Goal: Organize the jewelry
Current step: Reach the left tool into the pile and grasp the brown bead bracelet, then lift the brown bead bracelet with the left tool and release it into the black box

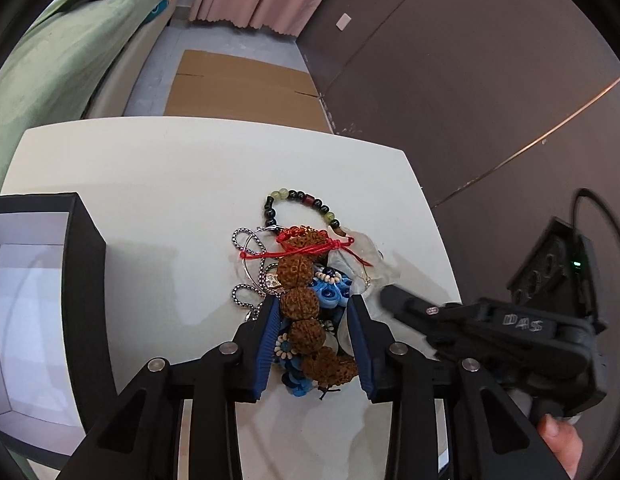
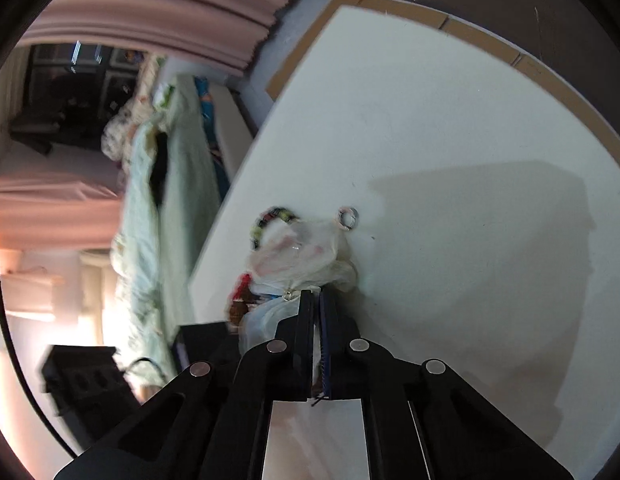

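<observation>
A pile of jewelry lies on the white table (image 1: 158, 168): a brown seed-bead bracelet (image 1: 304, 300) with red cord, a blue flower piece (image 1: 329, 290), silver chains (image 1: 248, 264), a dark and green bead bracelet (image 1: 306, 200) and clear plastic bags (image 1: 361, 256). My left gripper (image 1: 313, 312) is open, its blue-padded jaws on either side of the brown bracelet. My right gripper (image 2: 315, 300) is shut on a clear plastic bag (image 2: 298, 256) at the pile's edge; it shows in the left wrist view (image 1: 393, 296). A silver ring (image 2: 347, 217) lies beside the bag.
A black box (image 1: 50, 304) with a white lining stands open at the table's left. Beyond the table are flat cardboard (image 1: 246, 88) on the floor, a bed with green bedding (image 1: 70, 40), pink curtains and a dark wall at the right.
</observation>
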`<state>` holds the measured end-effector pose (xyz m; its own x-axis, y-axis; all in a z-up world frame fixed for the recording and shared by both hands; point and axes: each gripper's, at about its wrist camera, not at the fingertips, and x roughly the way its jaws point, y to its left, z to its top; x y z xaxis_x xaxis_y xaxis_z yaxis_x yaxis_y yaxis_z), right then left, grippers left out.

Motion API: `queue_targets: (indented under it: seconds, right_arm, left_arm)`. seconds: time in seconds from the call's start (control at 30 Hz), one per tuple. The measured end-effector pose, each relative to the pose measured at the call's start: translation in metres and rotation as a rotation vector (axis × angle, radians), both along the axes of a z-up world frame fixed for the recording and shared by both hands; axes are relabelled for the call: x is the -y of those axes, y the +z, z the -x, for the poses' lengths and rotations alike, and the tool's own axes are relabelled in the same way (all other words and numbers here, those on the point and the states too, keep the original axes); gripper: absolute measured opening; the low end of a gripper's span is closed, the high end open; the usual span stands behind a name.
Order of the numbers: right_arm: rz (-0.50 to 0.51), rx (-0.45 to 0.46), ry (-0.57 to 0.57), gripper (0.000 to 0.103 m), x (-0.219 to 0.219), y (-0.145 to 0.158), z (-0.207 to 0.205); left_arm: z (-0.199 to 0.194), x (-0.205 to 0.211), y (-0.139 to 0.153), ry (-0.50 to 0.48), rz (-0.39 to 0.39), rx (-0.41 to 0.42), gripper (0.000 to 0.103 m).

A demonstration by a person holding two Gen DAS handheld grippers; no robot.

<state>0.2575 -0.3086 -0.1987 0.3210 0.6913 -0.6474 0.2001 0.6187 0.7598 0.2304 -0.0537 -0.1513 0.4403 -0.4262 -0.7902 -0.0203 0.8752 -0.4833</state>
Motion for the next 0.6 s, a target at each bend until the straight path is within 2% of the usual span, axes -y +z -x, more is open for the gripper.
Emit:
queue_targets:
  seconds: [0.07,0.1,0.27,0.6]
  right_arm:
    - [-0.008,0.04,-0.022,0.003,0.006,0.011,0.004]
    - [-0.013,0.059,-0.028,0.003,0.008,0.016,0.006]
    - [-0.07,0.15,-0.04,0.003,0.018,0.038,0.014]
    - [-0.163,0.342,-0.099,0.003,0.035,0.08,0.033]
  left_arm:
    - [0.001,0.0,-0.001,0.002,-0.014,0.003,0.03]
    - [0.0,0.001,-0.002,0.004,-0.023,0.0,0.023]
    - [0.005,-0.001,0.008,0.013,-0.016,0.045,0.02]
    - [0.028,0.001,0.054,-0.009,0.052,0.177,0.02]
